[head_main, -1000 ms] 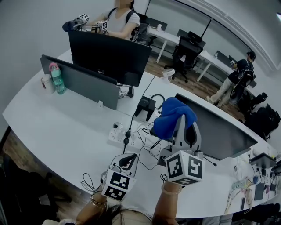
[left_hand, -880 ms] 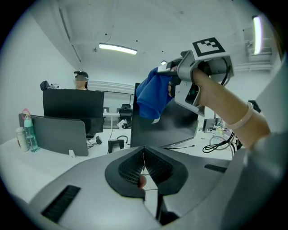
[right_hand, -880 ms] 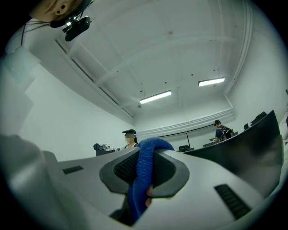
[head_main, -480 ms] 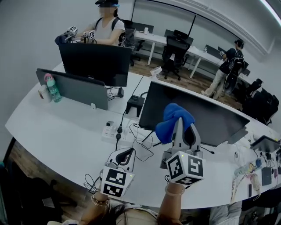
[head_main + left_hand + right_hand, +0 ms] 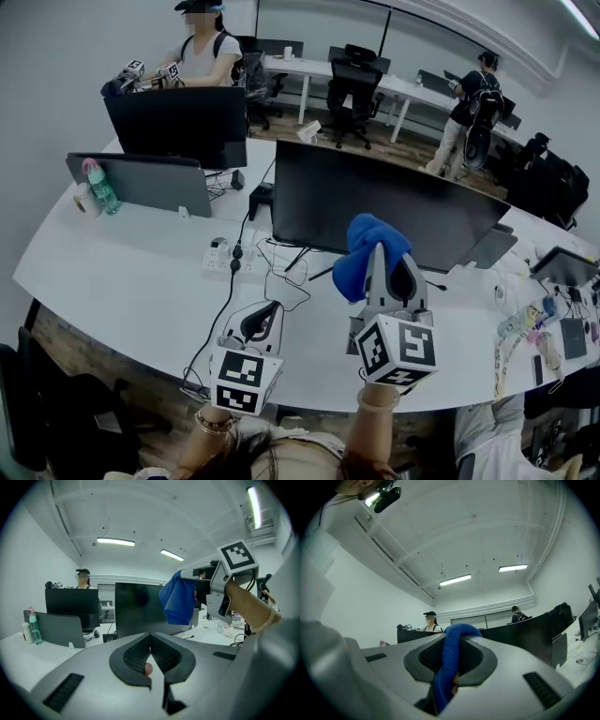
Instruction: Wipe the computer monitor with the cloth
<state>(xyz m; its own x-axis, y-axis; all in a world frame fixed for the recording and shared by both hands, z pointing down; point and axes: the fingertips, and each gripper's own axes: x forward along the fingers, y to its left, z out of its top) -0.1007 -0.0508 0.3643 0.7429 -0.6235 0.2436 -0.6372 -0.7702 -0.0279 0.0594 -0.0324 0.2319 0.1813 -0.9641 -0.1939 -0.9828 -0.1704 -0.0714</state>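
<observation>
Blue soft cloth (image 5: 449, 663) sits clamped in the right tongs (image 5: 380, 261), whose jaws are shut on a fold of it. The rest bunches into a loose wad that spills over and hides their tips. To their left and lower, the left tongs (image 5: 150, 654) are closed on nothing, held above the near edge of the curved white table (image 5: 122, 272). Just beyond the wad stands the wide black flat computer monitor (image 5: 375, 202), upright and facing the tongs. The cloth hangs before the middle of its screen and seems not yet pressed to it. I judge this to be the approach, with wiping yet to begin. The next move calls for easing the right tongs forward until cloth alone meets the screen, then sweeping sideways with light pressure, keeping the hard tips off it. The screen is dark and unlit, with a dull sheen; any dust or smears are too faint to make out.
</observation>
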